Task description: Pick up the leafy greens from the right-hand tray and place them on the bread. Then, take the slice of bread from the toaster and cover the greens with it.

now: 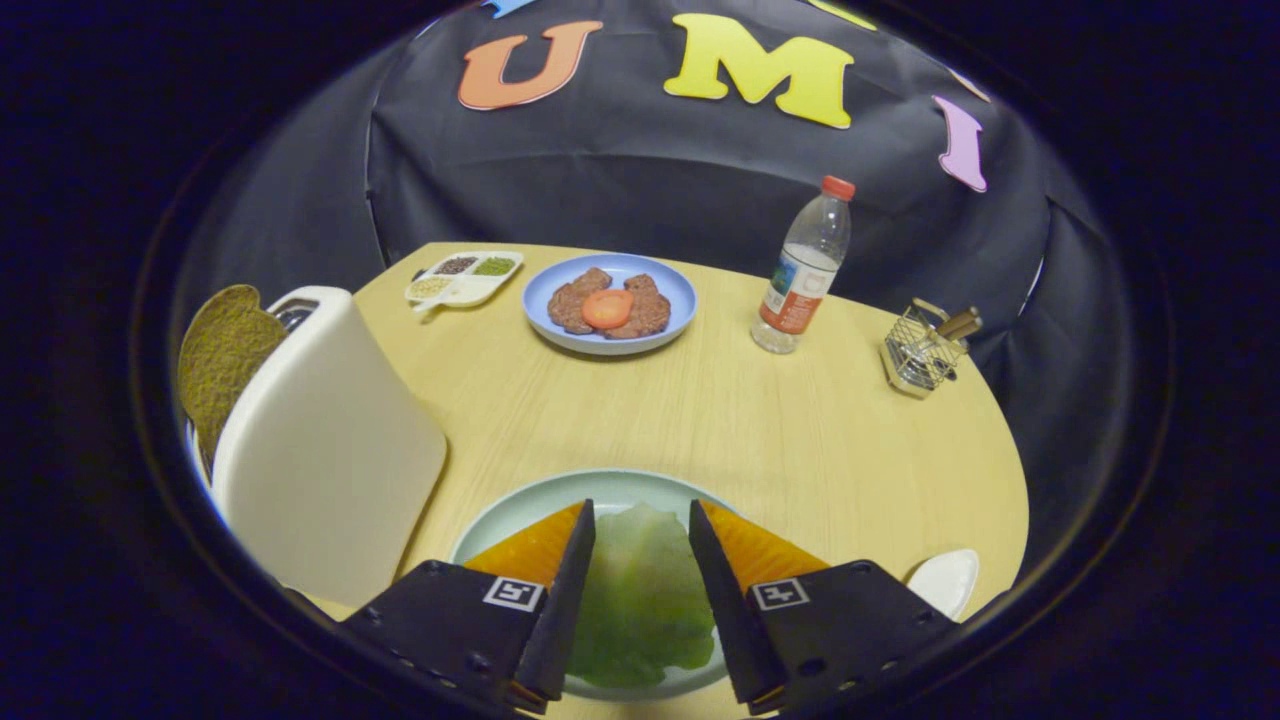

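Observation:
My gripper (642,520) is shut on the leafy greens (640,600), a pale green leaf that fills the gap between both fingers. It hangs over a pale green plate (520,505) at the table's near edge. The leaf and the fingers hide what lies on that plate. Left of the fingers stands a white toaster (325,450). A brown slice of bread (220,360) sticks up from its slot.
Beyond the fingers a blue plate (672,285) holds meat patties and a tomato slice. A divided snack tray (463,277) lies to its left. To the right stand a water bottle (803,272) and a wire basket (925,350). A white dish (945,580) sits near the right finger.

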The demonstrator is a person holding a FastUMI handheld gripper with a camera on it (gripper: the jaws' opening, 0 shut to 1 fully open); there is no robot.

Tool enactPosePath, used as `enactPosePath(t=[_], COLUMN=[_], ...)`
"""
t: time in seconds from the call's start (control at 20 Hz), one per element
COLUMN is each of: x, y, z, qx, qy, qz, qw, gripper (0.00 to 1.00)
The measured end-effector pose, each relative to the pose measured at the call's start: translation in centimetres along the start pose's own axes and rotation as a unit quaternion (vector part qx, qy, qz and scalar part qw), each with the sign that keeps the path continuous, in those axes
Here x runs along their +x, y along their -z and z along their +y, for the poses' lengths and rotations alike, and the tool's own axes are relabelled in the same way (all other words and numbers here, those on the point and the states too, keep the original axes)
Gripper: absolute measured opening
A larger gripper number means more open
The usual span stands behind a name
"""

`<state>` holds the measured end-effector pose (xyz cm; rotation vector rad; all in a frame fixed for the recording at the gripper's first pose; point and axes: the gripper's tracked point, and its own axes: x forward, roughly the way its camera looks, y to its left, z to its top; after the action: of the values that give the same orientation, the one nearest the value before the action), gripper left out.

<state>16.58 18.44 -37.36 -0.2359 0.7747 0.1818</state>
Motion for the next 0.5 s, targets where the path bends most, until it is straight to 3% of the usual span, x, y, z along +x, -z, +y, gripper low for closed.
enactPosePath(t=[0.15,0.35,0.5], x=[-3.3,-8.4,-11.5], y=[-1.2,-5.4,-7.8], z=[1.3,2.4,5.0], qx=[0.003,0.004,0.042], qy=[0.0,0.023,0.006], qz=[-0.017,-0.095,-0.126], qw=[1.0,0.995,0.991], gripper=[0.85,0.88,0.89])
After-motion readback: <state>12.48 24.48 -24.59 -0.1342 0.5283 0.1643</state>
